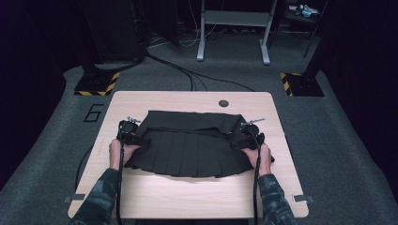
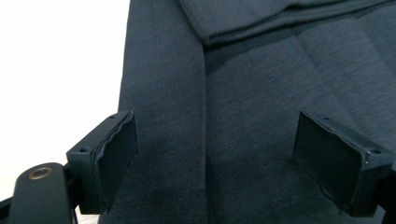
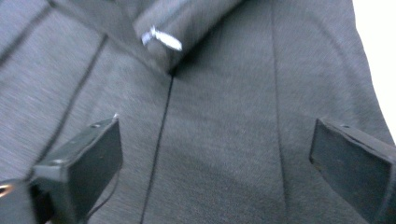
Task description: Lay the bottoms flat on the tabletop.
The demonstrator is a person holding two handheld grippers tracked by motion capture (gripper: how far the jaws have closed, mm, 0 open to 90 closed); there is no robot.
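The pale wooden table point(image 1: 141, 197) stands on grey carpet in a dark room. From above, the black pleated skirt point(image 1: 187, 150) lies flat across the table's middle, its waistband folded over toward the far edge. My left gripper point(image 1: 133, 136) and right gripper point(image 1: 244, 136) sit at its 2 side edges, so I can work both sides evenly. In the left gripper view, my jaws gape apart over the cloth, gripping nothing. In the right gripper view, the jaws stand wide too, near a zip pull point(image 3: 161, 38) on the folded band.
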